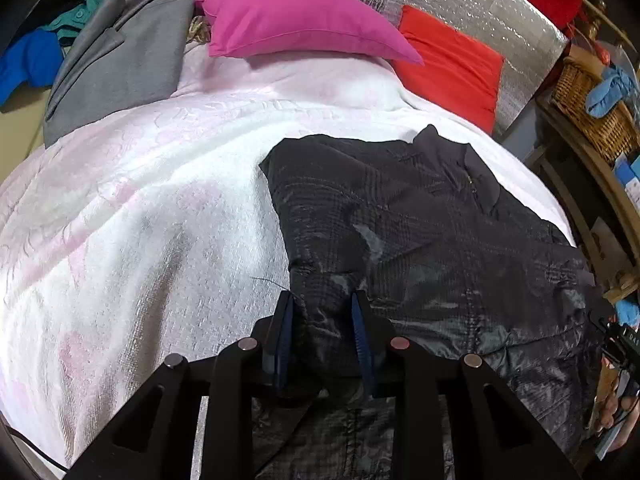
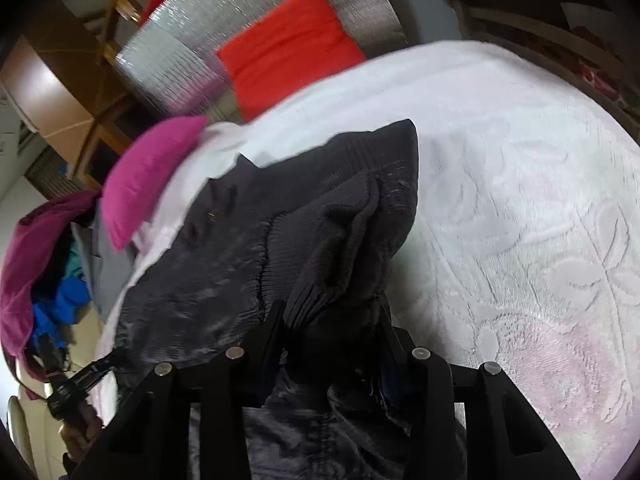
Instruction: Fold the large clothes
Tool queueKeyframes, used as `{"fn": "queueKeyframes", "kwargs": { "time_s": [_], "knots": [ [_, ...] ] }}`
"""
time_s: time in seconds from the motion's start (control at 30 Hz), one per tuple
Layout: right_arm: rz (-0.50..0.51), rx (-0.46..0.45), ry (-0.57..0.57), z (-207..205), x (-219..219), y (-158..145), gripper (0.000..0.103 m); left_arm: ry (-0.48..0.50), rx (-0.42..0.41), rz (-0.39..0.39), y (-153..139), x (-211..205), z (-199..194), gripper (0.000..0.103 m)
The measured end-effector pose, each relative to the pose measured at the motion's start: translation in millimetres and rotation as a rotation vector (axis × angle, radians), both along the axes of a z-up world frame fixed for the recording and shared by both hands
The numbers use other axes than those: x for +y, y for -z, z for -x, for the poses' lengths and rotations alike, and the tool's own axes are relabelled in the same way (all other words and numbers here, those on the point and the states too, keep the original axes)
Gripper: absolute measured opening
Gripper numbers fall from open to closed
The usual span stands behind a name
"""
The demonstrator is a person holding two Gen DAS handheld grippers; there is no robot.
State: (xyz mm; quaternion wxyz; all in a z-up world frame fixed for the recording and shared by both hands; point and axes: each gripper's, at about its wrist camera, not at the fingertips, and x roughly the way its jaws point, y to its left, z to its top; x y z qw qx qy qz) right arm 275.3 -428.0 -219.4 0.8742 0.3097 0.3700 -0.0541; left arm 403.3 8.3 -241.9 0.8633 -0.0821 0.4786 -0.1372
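Note:
A black quilted jacket (image 1: 440,220) with a faint check lies spread on the right part of a bed's white cover (image 1: 140,200). My left gripper (image 1: 322,312) is at the jacket's near left edge, and a bunched fold of the shiny fabric fills the gap between its blue pads. In the right wrist view the jacket (image 2: 224,264) is lifted and rumpled. My right gripper (image 2: 330,320) is shut on a thick wad of its dark ribbed knit edge, which hides the pads.
A pink pillow (image 1: 296,16) and a red pillow (image 1: 448,64) lie at the head of the bed against a silver foil panel (image 1: 480,8). A grey coat (image 1: 120,60) and other clothes are piled at the far left. A wicker basket (image 1: 592,112) stands on shelves to the right.

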Motion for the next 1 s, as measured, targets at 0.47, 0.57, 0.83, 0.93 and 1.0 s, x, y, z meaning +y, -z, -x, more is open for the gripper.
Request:
{"fn": "queueKeyframes", "kwargs": {
  "time_s": [0.47,0.57,0.83,0.93,1.0],
  "knots": [
    [-0.034,0.131,0.005,-5.7,-5.3,24.7,0.059,-0.019,0.043,-0.054,11.3,-0.6,2.5,0.043],
    [-0.030,0.121,0.015,4.9,-6.1,20.1,0.062,-0.034,0.028,-0.057,6.9,3.5,8.6,0.047],
    [-0.086,0.054,0.084,29.0,-20.0,7.7,0.063,-0.038,-0.010,-0.027,-5.9,12.8,24.4,0.049],
    [-0.099,0.018,0.121,27.5,-28.5,3.1,0.064,-0.064,-0.028,-0.007,-9.9,19.9,20.3,0.056],
    [-0.106,0.001,0.136,20.7,-34.3,1.7,0.065,-0.086,-0.028,0.018,-10.9,24.3,12.4,0.060]
  ]
}}
